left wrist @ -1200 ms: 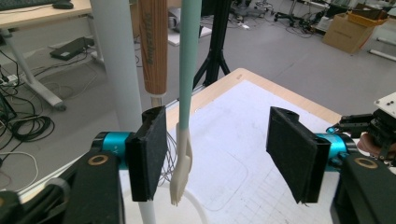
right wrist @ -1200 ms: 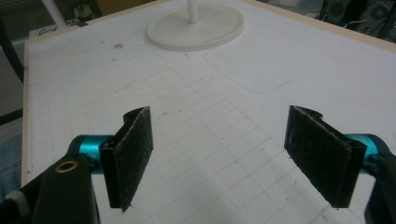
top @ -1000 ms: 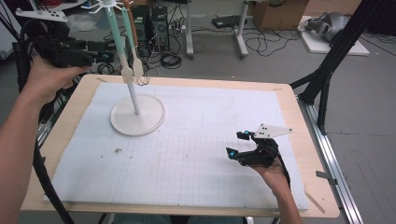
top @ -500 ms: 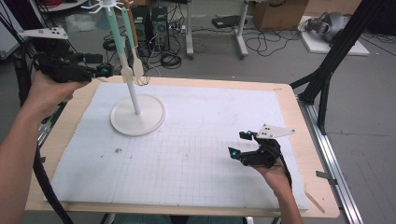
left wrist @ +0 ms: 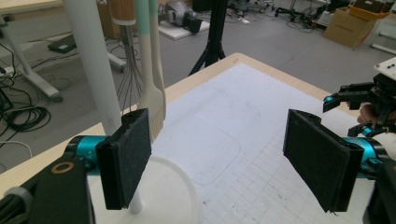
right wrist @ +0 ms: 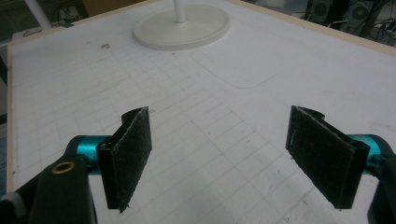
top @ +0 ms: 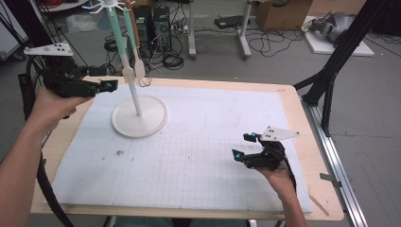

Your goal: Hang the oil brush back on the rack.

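Seen from the high view, the left gripper (top: 109, 85) is held in the upper left of the frame, just beside the utensils (top: 134, 71) that hang from the white stand (top: 139, 116). Its jaws have just been opening and are now spread, with nothing between them. For a good grasp, one hanging handle should be taken alone, without pushing the stand's pole. The right gripper (top: 245, 145) is seen at the lower right above the white mat (top: 203, 156), jaws spread and empty, well apart from the stand.

Through the left gripper view, the hanging spatula (left wrist: 154, 98) is found at upper left, just behind the left pad (left wrist: 128, 156); the table edge (left wrist: 205, 74) lies near behind it.

Through the right gripper view, open mat is shown ahead, and the stand's base (right wrist: 182, 25) is at the top.
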A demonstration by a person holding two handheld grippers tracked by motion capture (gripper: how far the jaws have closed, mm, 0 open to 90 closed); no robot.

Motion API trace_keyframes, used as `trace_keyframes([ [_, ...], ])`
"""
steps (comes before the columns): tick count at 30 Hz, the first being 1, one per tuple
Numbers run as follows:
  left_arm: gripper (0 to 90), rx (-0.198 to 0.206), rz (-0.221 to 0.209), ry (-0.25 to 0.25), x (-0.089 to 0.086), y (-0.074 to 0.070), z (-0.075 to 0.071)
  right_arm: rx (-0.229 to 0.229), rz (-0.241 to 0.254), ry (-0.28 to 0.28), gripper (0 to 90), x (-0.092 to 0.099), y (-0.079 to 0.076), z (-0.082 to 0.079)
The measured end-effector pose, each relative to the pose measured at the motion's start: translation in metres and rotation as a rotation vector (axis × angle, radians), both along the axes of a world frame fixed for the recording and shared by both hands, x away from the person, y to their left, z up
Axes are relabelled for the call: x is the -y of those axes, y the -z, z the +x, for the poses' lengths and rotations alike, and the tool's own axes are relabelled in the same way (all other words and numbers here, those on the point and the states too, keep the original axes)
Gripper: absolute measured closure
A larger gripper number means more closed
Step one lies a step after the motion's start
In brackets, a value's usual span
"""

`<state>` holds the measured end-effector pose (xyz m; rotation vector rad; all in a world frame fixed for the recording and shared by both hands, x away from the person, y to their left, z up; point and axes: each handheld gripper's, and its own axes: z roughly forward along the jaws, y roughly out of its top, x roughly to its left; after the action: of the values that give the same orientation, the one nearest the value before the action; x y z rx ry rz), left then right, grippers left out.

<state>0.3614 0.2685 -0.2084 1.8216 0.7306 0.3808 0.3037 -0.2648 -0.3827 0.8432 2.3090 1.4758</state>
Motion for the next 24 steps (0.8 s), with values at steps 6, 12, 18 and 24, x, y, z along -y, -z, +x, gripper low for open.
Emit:
trace_keyframes([
  [6,23.9,0.011,0.006,-0.003,0.000,0.007,-0.007,0.000,-0.003,0.006,21.2,0.000,-0.001,-0.001],
  [12,23.9,0.020,0.004,-0.008,0.001,0.016,-0.016,0.003,-0.004,0.009,21.2,0.000,0.000,-0.003],
  [18,23.9,0.020,0.014,-0.008,0.005,0.026,-0.023,0.004,-0.006,0.013,21.0,-0.001,0.000,-0.005],
  [24,23.9,0.017,0.027,-0.016,0.009,0.042,-0.026,0.004,-0.004,0.016,21.0,-0.001,0.001,-0.005],
])
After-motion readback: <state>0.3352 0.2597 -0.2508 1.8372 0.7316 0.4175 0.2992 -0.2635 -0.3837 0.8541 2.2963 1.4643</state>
